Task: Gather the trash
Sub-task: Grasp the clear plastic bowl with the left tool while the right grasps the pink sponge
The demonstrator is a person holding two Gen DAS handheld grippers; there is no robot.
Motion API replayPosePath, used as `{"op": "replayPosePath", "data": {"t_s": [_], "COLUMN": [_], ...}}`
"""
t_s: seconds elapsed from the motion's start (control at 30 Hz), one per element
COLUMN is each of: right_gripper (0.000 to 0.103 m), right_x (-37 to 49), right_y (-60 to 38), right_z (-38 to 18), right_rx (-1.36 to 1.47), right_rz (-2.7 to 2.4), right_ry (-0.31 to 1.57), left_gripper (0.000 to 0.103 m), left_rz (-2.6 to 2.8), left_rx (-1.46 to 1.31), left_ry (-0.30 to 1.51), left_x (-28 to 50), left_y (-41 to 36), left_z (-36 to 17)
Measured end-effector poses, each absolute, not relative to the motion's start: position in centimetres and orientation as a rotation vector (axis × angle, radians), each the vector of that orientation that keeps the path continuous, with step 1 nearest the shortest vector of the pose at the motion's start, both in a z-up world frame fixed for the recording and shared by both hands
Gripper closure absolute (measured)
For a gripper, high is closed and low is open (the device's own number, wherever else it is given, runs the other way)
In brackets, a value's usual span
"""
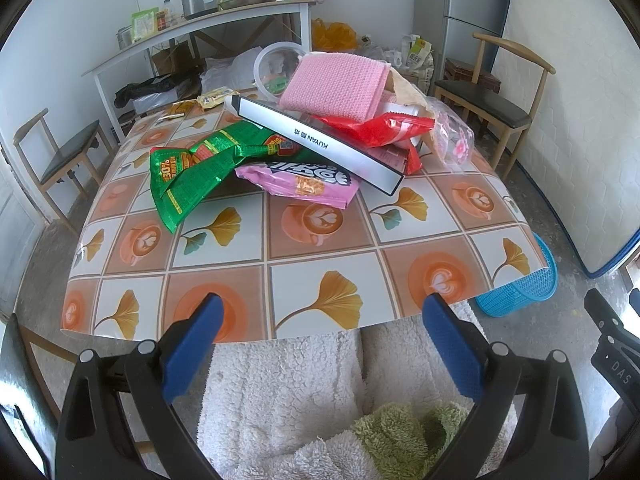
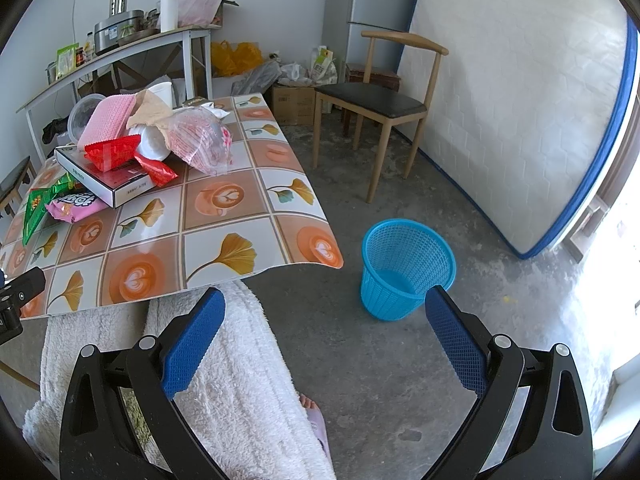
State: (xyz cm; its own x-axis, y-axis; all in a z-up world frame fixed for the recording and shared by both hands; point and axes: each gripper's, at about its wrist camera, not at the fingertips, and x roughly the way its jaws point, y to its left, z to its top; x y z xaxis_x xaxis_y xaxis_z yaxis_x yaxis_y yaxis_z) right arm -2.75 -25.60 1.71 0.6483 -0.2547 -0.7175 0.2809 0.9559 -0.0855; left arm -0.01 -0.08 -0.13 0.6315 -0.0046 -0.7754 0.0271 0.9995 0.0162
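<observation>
1. While both tongs hang off the near edge of the tabletop (image 1: 224, 248), nothing is gripped. Left tongs (image 1: 322, 308) spread wide, empty, over the lap. Right tongs (image 2: 324, 304) equally wide, empty, aimed at the floor.
2. Nearest the right tongs: blue bin (image 2: 408, 264) on the floor, just off the tabletop's near right corner, upright; it looks empty. Drop point, within easy reach of the right side.
3. Near half of the tabletop bare. Trash heaped around the middle, well apart from both tongs.
4. Front of the heap: green wrapper (image 1: 192, 168) sprawled to the left, pink packet (image 1: 304, 184) beside it; their edges overlap, which lies on top unclear. Both lie partly under the white box (image 1: 320, 144).
5. On the box: red wrapper (image 1: 380, 128), pink cloth (image 1: 336, 88) above it, clear bag (image 1: 452, 132) slumped to the right side.
6. Behind: clear tub (image 1: 276, 64), small yellow wrappers (image 1: 212, 98) at the far left edge.
7. Judgement: task barely begun; step in hand is the first reach.
8. How to do it well: take loose outer pieces first. The green wrapper's free end for the left tongs; the clear bag or red wrapper for the right. Pinch a crumpled fold, not a flat face, since film likely slips. Lift slowly; pulling pinned wrappers from under the box could tip the stack. Cloth and box may not be trash; leave until last.
</observation>
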Motion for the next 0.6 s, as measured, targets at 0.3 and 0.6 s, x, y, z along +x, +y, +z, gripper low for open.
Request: {"op": "replayPosePath", "data": {"t_s": [0.3,0.6], "right_gripper": [0.007,0.007], "right_x": [-2.4,-0.3], "right_y": [-25.5,-25.0], "right_z": [1.9,3.3], "right_rx": [0.043,0.051], "right_rz": [-0.309,-0.259], "right_ry": [0.811,0.726], "left_gripper": [0.006,0.006], "left_rz": [-0.015,-0.088], "left_rx": [0.025,-0.034], "left_ry": [0.893,0.821], "left_x": [0.1,1.6], "left_y": [0.7,1.8], "left_z": [-0.4,-0.2]}}
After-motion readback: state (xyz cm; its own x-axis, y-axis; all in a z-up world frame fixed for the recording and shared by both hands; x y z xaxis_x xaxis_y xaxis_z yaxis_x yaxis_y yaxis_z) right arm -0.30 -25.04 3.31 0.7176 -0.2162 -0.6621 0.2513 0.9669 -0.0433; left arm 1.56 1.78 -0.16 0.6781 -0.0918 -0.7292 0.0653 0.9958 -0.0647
